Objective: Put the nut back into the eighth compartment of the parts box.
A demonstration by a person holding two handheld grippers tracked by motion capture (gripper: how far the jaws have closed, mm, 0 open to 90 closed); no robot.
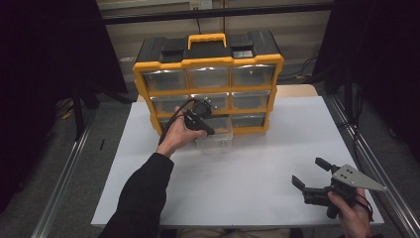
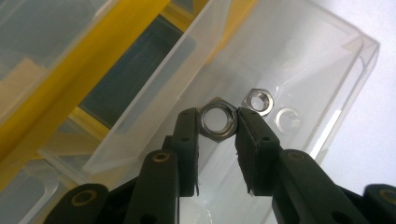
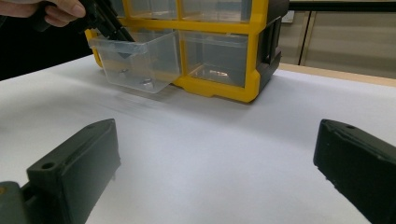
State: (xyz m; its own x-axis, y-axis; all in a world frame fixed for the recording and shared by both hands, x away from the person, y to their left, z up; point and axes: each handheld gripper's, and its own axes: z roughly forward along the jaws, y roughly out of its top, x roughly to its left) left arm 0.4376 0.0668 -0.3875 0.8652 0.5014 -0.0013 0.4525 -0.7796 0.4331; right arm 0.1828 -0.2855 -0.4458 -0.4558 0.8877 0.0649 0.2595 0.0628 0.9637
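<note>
High view: the left gripper (image 1: 210, 130) reaches into a clear drawer (image 1: 216, 141) pulled out of the bottom row of the yellow cabinet (image 1: 208, 62) on the white table (image 1: 247, 168). The right gripper (image 1: 309, 173) hovers near the table's near right corner, well apart.

Left gripper view: its pads (image 2: 187, 133) clamp a silver hex nut (image 2: 217, 119). A smaller nut (image 2: 258, 101) and a washer (image 2: 286, 119) lie just beside it on the drawer floor.

Right gripper view: jaws spread wide, bare table between them.

Silver nut (image 2: 217, 122), clear drawer (image 2: 299, 56), yellow/blk cabinet (image 1: 208, 62).
</note>
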